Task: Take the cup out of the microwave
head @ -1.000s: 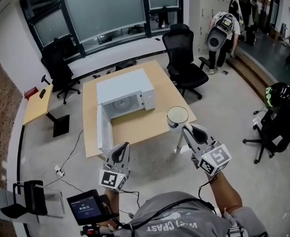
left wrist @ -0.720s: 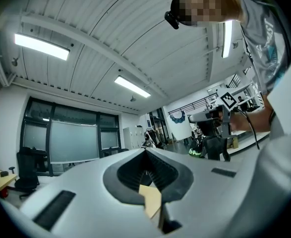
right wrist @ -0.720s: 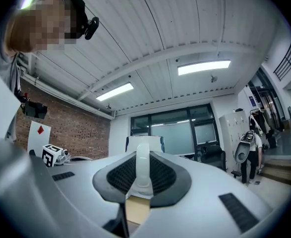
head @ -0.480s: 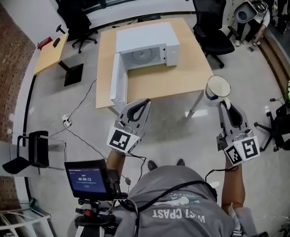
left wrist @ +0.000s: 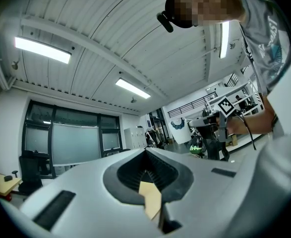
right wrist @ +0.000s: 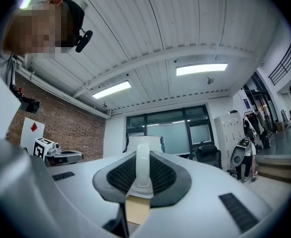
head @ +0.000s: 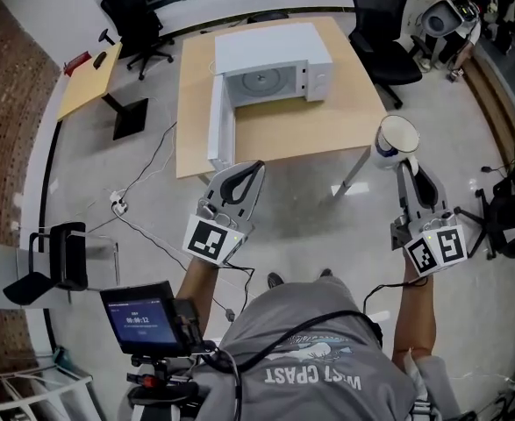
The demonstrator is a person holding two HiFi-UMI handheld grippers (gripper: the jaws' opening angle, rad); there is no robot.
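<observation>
In the head view a white cup (head: 396,139) hangs in the air off the wooden table's (head: 283,132) right front corner. My right gripper (head: 404,167) is shut on its handle. In the right gripper view the handle (right wrist: 142,166) stands upright between the pads, with the cup body (right wrist: 144,144) behind it. The white microwave (head: 275,55) sits at the back of the table. Its door (head: 218,134) is swung open to the left and its cavity is empty. My left gripper (head: 255,167) hovers in front of the table's near edge, shut and empty; in its own view the left gripper (left wrist: 146,151) has its jaws together.
Black office chairs (head: 382,46) stand behind and to the right of the table. A small side table (head: 90,82) is at the left, and cables (head: 143,226) run across the floor. A screen on a stand (head: 139,318) is at my lower left. A person (head: 446,20) bends over at the far right.
Both grippers have drawn back from the table toward me. The cup, once over the table's right corner, now hangs beside it over the floor. The head view has tilted down.
</observation>
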